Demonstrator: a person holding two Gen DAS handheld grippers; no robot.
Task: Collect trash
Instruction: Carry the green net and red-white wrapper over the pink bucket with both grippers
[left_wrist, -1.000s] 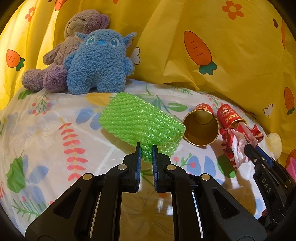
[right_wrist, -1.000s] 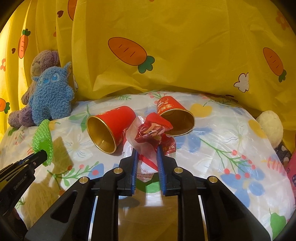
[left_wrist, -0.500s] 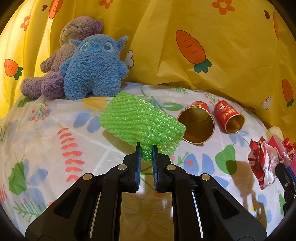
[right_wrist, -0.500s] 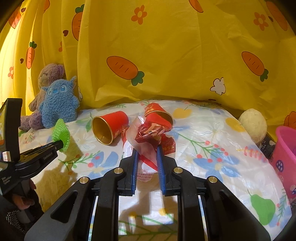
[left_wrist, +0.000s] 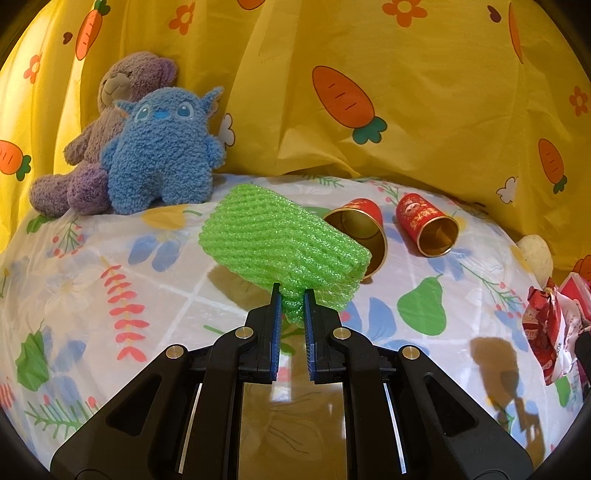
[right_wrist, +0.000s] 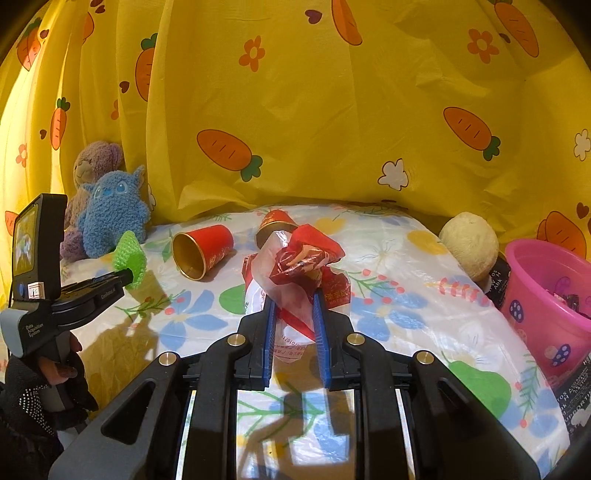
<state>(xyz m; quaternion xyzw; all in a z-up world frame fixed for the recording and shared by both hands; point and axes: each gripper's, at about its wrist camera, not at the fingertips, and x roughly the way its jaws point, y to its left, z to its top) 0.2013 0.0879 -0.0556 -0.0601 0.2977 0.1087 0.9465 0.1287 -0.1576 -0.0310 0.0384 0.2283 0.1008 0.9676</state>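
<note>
Left gripper (left_wrist: 292, 295) pinching green foam net sleeve (left_wrist: 284, 247), right gripper (right_wrist: 294, 304) clamping crumpled red-and-white plastic wrapper (right_wrist: 295, 266), pink plastic bucket (right_wrist: 543, 295) at table's right edge, dark bits inside

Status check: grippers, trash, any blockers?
Left gripper shut on green foam net. Right gripper shut on red wrapper. Two red cups still on bed; path to pink bin looks clear.
</note>
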